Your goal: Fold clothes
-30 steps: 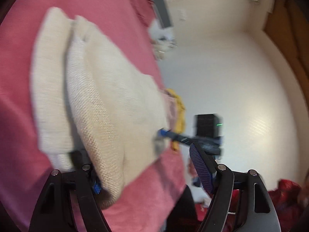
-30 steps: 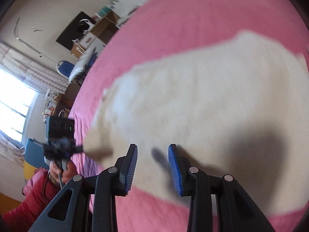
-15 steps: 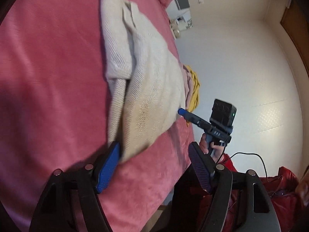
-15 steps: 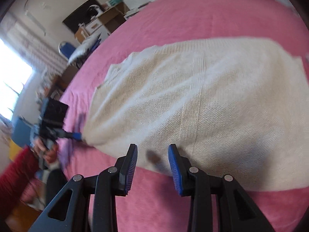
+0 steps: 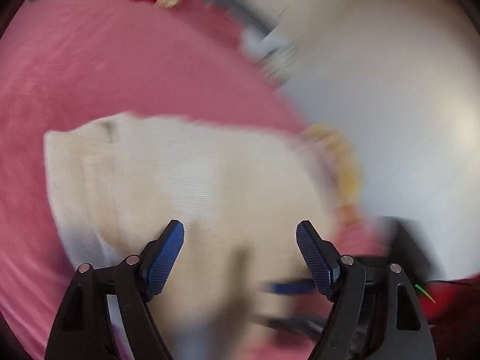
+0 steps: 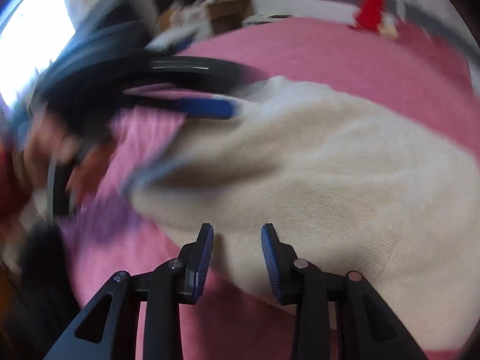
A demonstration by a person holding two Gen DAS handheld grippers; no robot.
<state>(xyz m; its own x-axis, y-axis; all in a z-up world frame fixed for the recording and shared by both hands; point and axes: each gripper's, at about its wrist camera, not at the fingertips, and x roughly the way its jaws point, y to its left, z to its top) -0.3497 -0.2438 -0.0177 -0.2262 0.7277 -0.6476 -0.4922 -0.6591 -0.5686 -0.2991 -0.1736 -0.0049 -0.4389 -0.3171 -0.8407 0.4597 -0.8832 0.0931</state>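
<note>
While both frames are motion-blurred, jaw state is readable: left gripper (image 5: pixel 240 258) spread wide, nothing between the pads; right gripper (image 6: pixel 237 258) part open, narrower gap, also holding nothing.

Cream knit sweater (image 5: pixel 180 186) sits directly ahead of and beneath the left fingers, spread on the pink bedspread (image 5: pixel 105 69). From the right wrist view the sweater (image 6: pixel 345 186) fills the area ahead and to the right of the fingers, its near hem just past the fingertips. Left gripper body shows there as a dark blurred shape with a blue pad (image 6: pixel 210 108) at the sweater's far-left corner; contact can't be confirmed.

Step, as I read it: between folds, repositioning for a fresh grasp on the near edge. Next move calls for lowering onto the hem, closing on a single layer pair at each corner, then lifting evenly so the knit doesn't stretch or bunch.

Versus half a second ago: left view has swung, sweater was a long narrow strip ahead-left, now broad and centred; jaws equally wide. Right gap unchanged; the left tool is much closer in its view.
</note>
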